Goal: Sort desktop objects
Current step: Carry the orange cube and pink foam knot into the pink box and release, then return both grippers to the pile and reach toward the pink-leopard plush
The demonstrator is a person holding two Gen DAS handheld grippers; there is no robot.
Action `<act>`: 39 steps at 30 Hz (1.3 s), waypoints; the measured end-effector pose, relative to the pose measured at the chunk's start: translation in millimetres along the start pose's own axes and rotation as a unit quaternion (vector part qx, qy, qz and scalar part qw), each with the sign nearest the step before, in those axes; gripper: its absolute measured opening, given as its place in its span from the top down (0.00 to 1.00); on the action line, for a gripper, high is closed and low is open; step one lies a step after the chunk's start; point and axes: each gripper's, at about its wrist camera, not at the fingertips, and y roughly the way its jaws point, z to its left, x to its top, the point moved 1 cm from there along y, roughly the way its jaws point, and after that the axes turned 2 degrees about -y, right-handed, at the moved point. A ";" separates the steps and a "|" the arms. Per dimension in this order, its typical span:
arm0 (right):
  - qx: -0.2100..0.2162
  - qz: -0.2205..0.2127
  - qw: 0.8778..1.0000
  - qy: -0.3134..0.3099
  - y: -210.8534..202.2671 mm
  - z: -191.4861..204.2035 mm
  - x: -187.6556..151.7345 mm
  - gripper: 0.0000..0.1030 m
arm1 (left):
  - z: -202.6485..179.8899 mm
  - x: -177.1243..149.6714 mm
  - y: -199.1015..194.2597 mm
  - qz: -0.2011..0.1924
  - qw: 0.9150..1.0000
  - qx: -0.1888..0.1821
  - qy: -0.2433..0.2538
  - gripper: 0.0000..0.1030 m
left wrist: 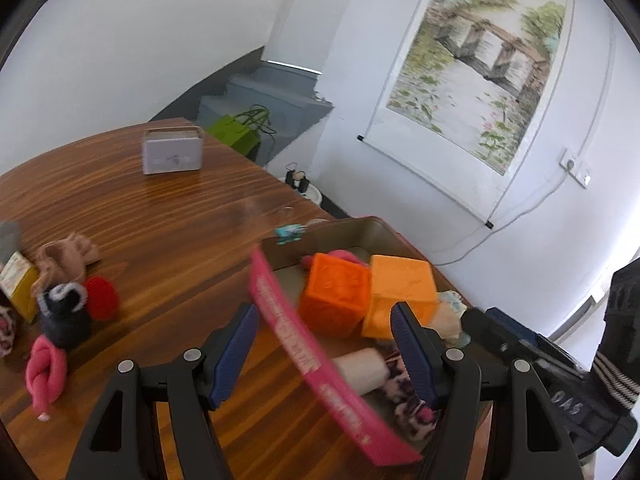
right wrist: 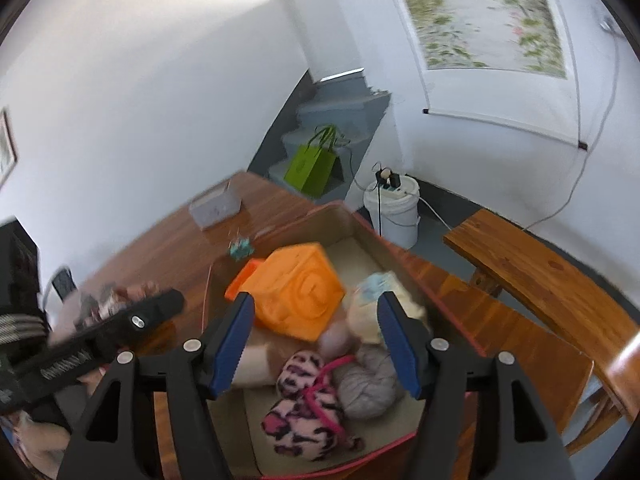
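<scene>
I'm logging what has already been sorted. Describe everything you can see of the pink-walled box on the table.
The pink-walled box is a shallow open tray, pink outside with pale lettering along its near wall and dull beige inside, cardboard by the look. It rests flat on the wooden table near its edge. Inside lie two orange cubes side by side, a leopard-print pink roll, a grey roll, a cream roll and a pale crumpled piece. Both open grippers hover over it, the left gripper straddling the near wall, the right gripper above the contents.
</scene>
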 end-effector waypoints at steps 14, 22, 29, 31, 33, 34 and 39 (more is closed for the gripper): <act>-0.162 0.056 0.982 -0.076 53.1 8.2 26.5 0.28 | 60.5 -9.1 -45.2 -0.020 0.999 0.029 -0.031 0.32; -0.172 0.031 0.984 -0.045 54.2 11.2 43.5 0.28 | 125.2 -14.6 -76.4 -0.042 0.993 0.082 -0.075 0.32; -0.102 -0.016 0.993 -0.050 35.4 71.0 41.4 0.28 | 189.2 -20.4 -105.0 -0.061 0.981 0.147 -0.114 0.32; -0.075 -0.023 0.995 -0.058 31.9 91.8 37.3 0.28 | 206.5 -21.6 -112.3 -0.066 0.977 0.162 -0.124 0.32; -0.043 -0.028 0.996 -0.067 28.8 116.1 32.0 0.28 | 221.3 -22.2 -117.9 -0.067 0.974 0.171 -0.132 0.32; -0.034 -0.023 0.997 -0.069 31.4 124.0 27.6 0.28 | 228.4 -22.5 -120.9 -0.068 0.973 0.174 -0.137 0.32; 0.010 0.005 0.997 -0.080 44.3 163.7 5.4 0.28 | 251.7 -21.6 -131.8 -0.071 0.969 0.181 -0.151 0.32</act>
